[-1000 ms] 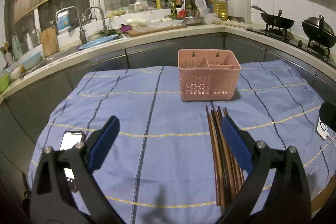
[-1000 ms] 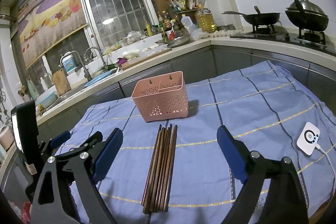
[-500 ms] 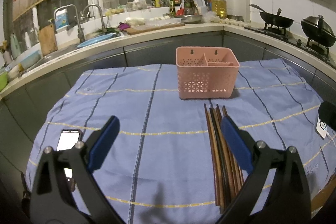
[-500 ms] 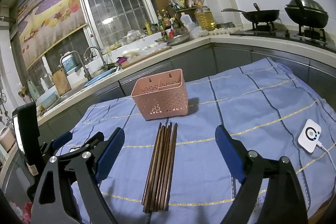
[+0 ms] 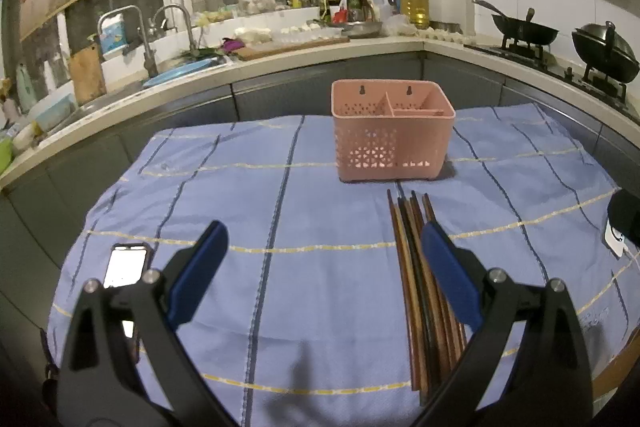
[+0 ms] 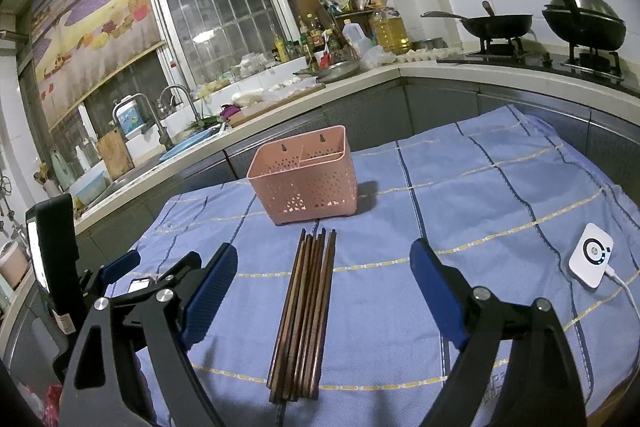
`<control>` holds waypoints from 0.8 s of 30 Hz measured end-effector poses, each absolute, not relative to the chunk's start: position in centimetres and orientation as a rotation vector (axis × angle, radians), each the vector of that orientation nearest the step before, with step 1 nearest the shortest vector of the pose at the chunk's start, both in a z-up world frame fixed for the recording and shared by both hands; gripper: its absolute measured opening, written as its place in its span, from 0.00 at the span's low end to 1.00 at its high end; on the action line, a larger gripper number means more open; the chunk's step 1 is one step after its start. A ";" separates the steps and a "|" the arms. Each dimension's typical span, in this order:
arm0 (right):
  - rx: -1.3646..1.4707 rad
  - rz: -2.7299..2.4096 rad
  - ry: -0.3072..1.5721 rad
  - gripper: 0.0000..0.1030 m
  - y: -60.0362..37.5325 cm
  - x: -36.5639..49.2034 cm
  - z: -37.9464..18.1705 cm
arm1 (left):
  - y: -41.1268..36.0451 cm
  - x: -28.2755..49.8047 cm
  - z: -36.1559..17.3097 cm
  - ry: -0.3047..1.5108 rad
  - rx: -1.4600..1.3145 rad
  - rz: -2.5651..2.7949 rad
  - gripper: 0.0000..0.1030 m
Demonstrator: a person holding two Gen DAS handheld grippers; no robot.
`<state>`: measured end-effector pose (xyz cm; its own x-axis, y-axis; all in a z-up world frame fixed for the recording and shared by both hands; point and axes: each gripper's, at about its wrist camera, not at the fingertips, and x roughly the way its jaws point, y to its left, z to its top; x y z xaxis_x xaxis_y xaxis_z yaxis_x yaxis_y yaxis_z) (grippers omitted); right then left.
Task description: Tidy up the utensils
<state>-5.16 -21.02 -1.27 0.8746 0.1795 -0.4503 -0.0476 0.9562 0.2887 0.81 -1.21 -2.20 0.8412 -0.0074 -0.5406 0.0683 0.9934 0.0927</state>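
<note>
- The right gripper (image 6: 322, 269) hangs over the near part of the blue checked cloth (image 6: 472, 195), its blue pads spread wide with nothing between them but air — the chopsticks (image 6: 306, 311) lie on the cloth below the gap.
- The left gripper (image 5: 324, 247) is likewise spread and empty; the same bundle (image 5: 416, 267) lies under its right-hand finger, and bare cloth fills the space between the fingers.
- The chopsticks lie in one tight bundle, side by side, running from near to far; I count about seven or eight sticks, though they overlap too much to be sure.
- One lit phone (image 5: 126, 265) lies flat at the cloth's left edge, well apart from the bundle.
- One white puck-like device (image 6: 592, 261) with a cable sits near the right edge.
- Open cloth lies on both sides of the bundle.
- One pink perforated caddy (image 6: 306, 183) stands upright just beyond the stick tips — three compartments inside, all appearing empty.
- Behind the cloth's far edge runs the counter, with two woks (image 6: 500, 23) on the stove.
</note>
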 end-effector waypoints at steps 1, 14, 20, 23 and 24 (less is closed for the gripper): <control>0.275 0.120 0.496 0.84 -21.0 -5.1 -1.4 | -1.1 0.9 -2.3 0.573 0.110 -0.041 0.91; 0.270 0.128 0.546 0.80 -21.2 -4.1 -2.8 | -0.6 2.3 -3.6 0.620 0.117 -0.047 0.91; 0.248 0.138 0.614 0.69 -20.8 -3.4 -4.6 | -0.7 3.0 -4.9 0.674 0.117 -0.108 0.91; 0.237 0.150 0.675 0.60 -20.6 -3.0 -6.1 | -0.6 3.3 -6.2 0.724 0.116 -0.169 0.91; 0.232 0.152 0.693 0.58 -20.6 -2.8 -6.5 | -0.6 3.5 -6.5 0.738 0.113 -0.184 0.91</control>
<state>-2.82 -20.59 -6.55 0.7599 0.2150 -0.6134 -0.0614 0.9632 0.2616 3.46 -0.59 -6.53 0.7244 -0.1266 -0.6777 0.2064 0.9777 0.0379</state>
